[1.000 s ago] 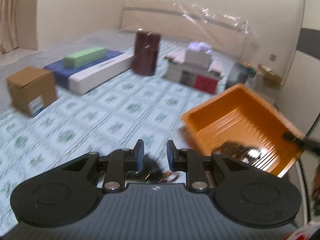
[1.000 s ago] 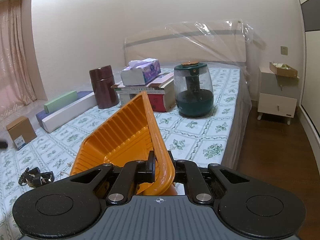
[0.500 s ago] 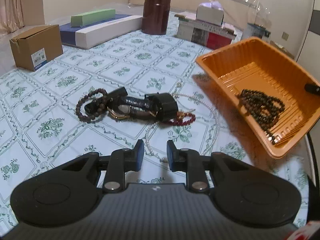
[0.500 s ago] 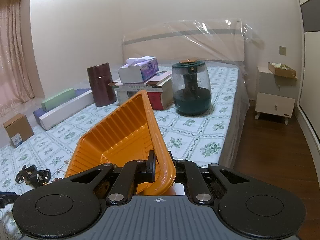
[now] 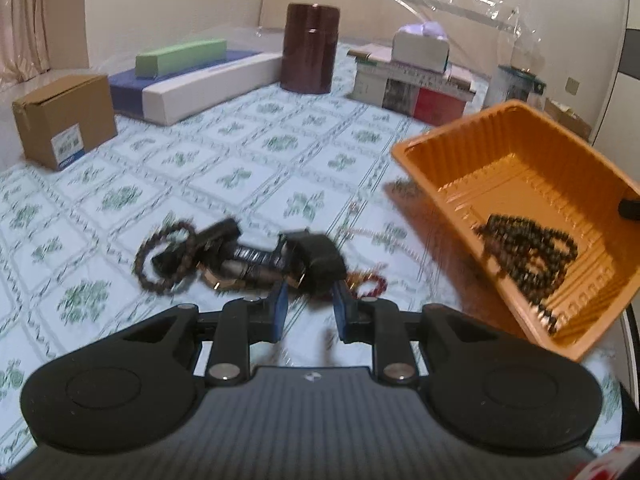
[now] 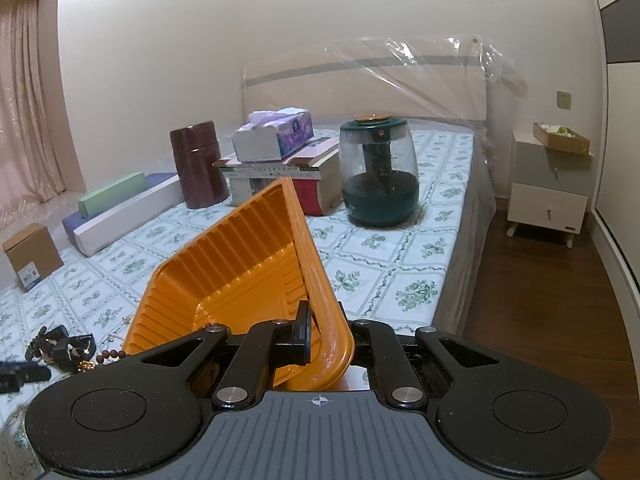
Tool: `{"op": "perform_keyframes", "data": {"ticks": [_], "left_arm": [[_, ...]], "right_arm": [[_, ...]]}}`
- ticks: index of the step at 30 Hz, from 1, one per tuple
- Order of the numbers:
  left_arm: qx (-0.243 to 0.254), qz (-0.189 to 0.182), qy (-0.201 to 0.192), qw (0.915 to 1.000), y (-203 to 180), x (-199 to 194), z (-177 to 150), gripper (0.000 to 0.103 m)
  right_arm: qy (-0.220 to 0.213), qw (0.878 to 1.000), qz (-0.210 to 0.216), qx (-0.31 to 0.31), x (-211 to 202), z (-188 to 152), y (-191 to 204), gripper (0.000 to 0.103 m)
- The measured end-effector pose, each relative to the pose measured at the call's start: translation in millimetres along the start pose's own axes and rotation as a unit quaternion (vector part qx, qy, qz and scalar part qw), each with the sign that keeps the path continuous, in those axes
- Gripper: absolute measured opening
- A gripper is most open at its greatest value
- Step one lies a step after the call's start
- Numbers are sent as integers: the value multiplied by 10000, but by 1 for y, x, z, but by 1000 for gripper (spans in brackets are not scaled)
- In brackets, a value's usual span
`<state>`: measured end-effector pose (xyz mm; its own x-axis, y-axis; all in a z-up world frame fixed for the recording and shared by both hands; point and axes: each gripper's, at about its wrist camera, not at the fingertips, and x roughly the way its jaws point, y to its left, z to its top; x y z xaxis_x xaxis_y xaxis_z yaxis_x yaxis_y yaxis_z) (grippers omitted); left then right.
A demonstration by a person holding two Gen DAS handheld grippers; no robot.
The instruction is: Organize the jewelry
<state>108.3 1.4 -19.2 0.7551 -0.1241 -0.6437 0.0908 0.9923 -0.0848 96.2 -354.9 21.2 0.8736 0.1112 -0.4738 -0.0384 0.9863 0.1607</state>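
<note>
1. the left gripper (image 5: 308, 306) points forward and down over the patterned bedsheet (image 5: 240, 168), its blue-padded fingers (image 5: 278, 310) apart with nothing between them.
2. the jewelry pile (image 5: 248, 260) lies on the sheet just ahead of those fingertips: a black watch strap (image 5: 316, 256) sits nearest, almost in line with the gap, though the blur hides whether it touches the pads.
3. a brown bead bracelet (image 5: 164, 256) rests at the left end of the pile, and a red bead strand (image 5: 370, 282) lies at its right end, just beside the right fingertip.
4. the orange tray (image 5: 516, 184) is to the right of the pile, tilted with its far side raised; a dark bead necklace (image 5: 532, 252) lies inside it toward the low corner.
5. the right gripper (image 6: 320, 338) is level, facing the headboard (image 6: 360, 76), and is clamped on the tray (image 6: 256, 256) rim, one finger inside the wall and the other hidden behind it.
6. from the right wrist view the pile (image 6: 64, 350) lies left of the tray, on the sheet.
</note>
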Motion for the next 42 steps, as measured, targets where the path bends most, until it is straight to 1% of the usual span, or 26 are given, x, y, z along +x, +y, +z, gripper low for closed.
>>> {"op": "perform_keyframes", "data": {"ticks": [8, 12, 16, 19, 21, 23, 32, 39, 42], "left_arm": [[13, 118, -59, 9999, -14, 20, 11, 22], [30, 242, -23, 9997, -18, 31, 13, 25], [214, 367, 30, 9991, -24, 39, 14, 26], [343, 419, 96, 9985, -27, 43, 13, 26], [344, 430, 113, 9984, -27, 41, 12, 22], [377, 388, 134, 9984, -27, 37, 11, 21], [561, -22, 95, 9984, -30, 2, 14, 20], [425, -373, -25, 9984, -27, -22, 31, 20], [457, -452, -133, 9978, -30, -31, 39, 20]], "right_arm": [[17, 10000, -10, -5, 1, -1, 0, 9], [23, 10000, -13, -1, 2, -1, -1, 9], [36, 10000, -16, 6, 4, -2, -2, 9], [39, 10000, -19, 13, 4, -2, -2, 9], [37, 10000, -16, 18, 4, -3, -3, 9], [35, 10000, -16, 9, 4, -3, -3, 9], [17, 10000, 6, 14, 3, -2, 0, 9], [-15, 10000, 34, -2, 1, 0, 2, 9], [-32, 10000, 46, 8, 0, 1, 2, 9]]}}
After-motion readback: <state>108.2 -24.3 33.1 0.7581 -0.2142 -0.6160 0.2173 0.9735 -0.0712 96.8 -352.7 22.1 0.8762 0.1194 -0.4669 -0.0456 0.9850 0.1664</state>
